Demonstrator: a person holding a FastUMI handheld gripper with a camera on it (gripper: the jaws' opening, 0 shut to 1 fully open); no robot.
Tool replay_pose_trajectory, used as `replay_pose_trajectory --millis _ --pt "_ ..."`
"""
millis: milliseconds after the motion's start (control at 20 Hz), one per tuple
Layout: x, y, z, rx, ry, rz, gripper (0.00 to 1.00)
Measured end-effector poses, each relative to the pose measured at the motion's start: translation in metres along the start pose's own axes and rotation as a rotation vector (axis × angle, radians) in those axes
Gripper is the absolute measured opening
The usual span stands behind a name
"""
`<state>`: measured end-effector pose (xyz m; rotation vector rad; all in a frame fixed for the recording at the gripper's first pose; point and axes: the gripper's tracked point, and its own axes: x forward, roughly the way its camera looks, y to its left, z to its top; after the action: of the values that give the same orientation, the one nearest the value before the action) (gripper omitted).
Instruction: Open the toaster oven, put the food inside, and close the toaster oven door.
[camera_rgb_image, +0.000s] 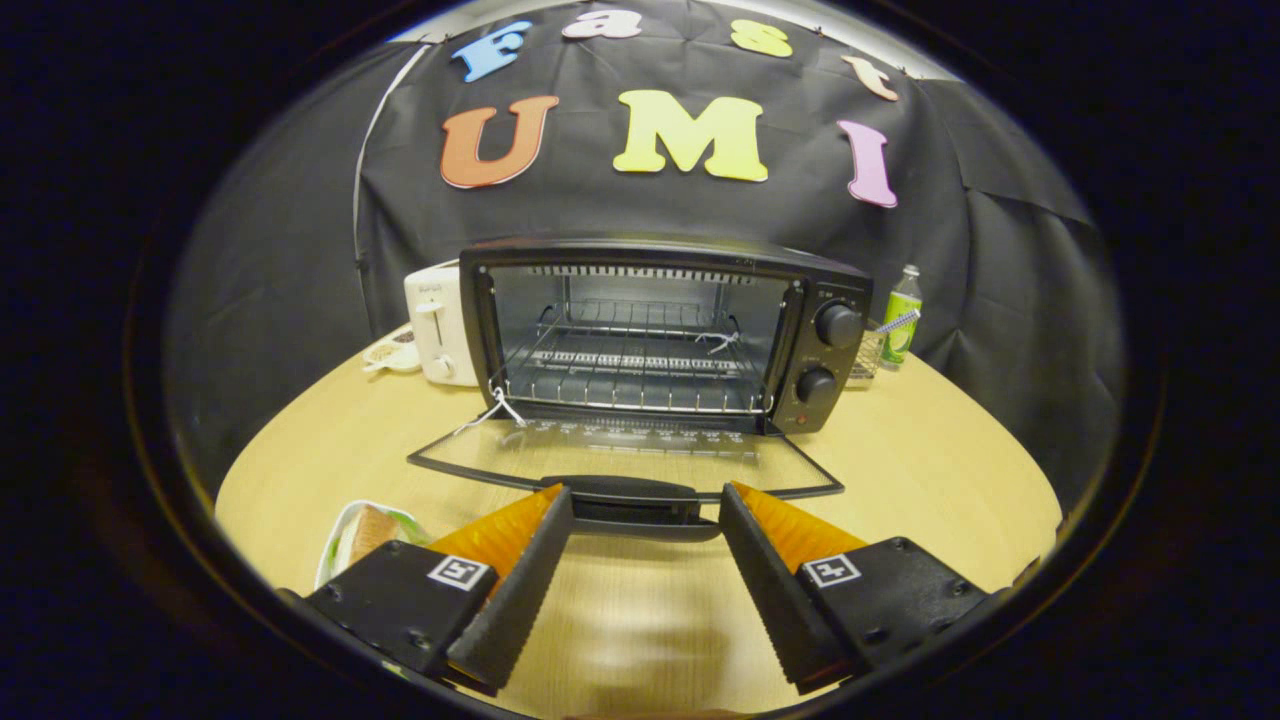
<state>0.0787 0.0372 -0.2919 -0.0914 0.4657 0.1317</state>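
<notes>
You have the toaster oven (660, 335) standing on the table (930, 480) against the booth wall. Its door (625, 460) lies folded down flat in front of it, with the door handle (632, 492) just ahead of your gripper (645, 505) and its spread fingers. A toaster (437, 325) stands left of the oven and a bottle (902, 315) right of it. The plate of food (365, 535) lies in front of the oven, to its left.

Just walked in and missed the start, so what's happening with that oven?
A person is working a handheld claw at the toaster oven. Its door already lies folded down flat, the rack inside bare. The claw is open, its fingers on either side of the door handle, holding nothing. The food waits on the table beside the claw.
</notes>
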Motion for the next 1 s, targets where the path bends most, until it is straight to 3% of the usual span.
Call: replay_pose_trajectory --millis 200,300,600,850,1000 --pt "0.008 0.001 -0.031 0.053 0.116 0.022 0.98" --pt "0.009 0.004 -0.021 0.047 0.057 0.031 0.99" --pt "-0.001 0.004 -0.017 0.048 0.063 0.066 0.99" --pt "-0.035 0.013 0.026 0.131 0.015 0.188 0.98" --pt "-0.059 0.030 0.045 0.218 0.030 0.320 0.99"
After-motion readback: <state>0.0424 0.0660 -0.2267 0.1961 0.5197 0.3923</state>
